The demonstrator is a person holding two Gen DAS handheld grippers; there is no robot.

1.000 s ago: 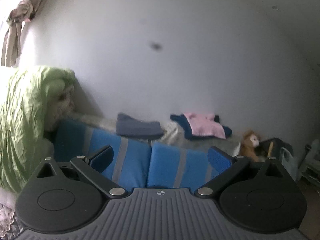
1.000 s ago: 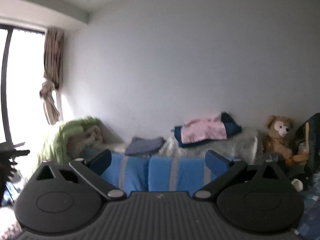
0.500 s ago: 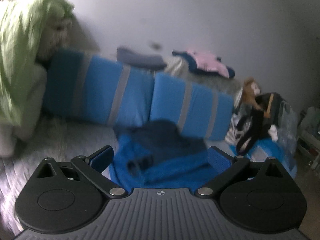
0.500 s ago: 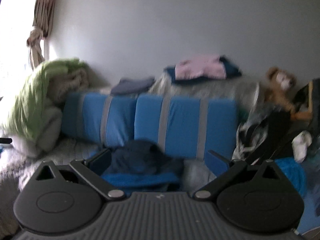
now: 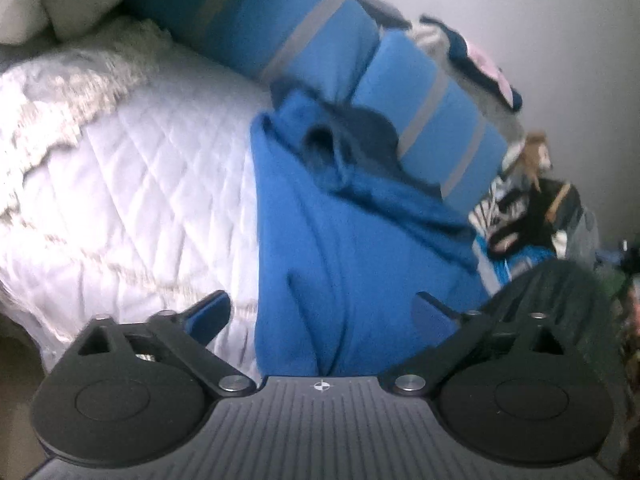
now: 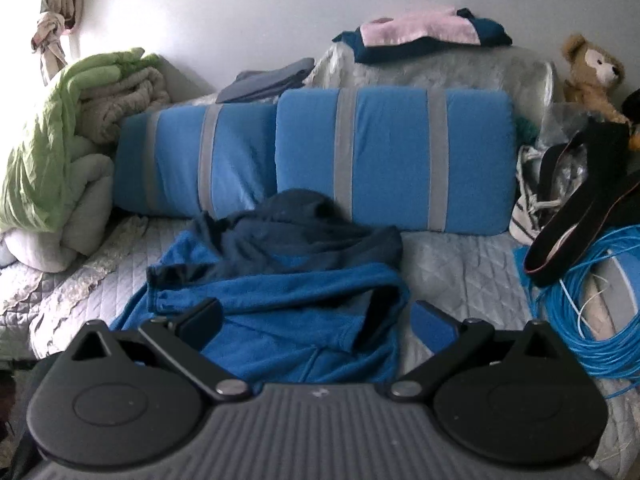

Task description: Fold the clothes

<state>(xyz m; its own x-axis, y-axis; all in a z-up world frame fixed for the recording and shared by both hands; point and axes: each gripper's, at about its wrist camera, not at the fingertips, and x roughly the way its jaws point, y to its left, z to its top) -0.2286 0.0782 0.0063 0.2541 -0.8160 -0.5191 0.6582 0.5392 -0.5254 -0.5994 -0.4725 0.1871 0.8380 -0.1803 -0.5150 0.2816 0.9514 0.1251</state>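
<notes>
A crumpled blue jacket point(image 6: 288, 308) with a dark navy hood point(image 6: 304, 224) lies on the quilted white bed cover point(image 6: 72, 288), in front of two blue striped cushions point(image 6: 392, 164). In the left wrist view the same blue jacket point(image 5: 344, 248) runs from the cushions down toward me. My left gripper point(image 5: 324, 312) is open, low over the jacket's near edge, nothing between its fingers. My right gripper point(image 6: 316, 320) is open too, hovering over the jacket's near part without holding it.
A green and beige bedding pile point(image 6: 60, 132) sits at the left. Folded grey cloth point(image 6: 268, 80) and a pink and navy pile point(image 6: 424, 32) lie behind the cushions. A teddy bear point(image 6: 592, 76), black strap point(image 6: 580, 204) and blue cable coil point(image 6: 592, 304) crowd the right.
Both grippers have tilted down from facing the wall and moved in toward the bed, so the blue jacket now lies right under them. Both stayed open.
</notes>
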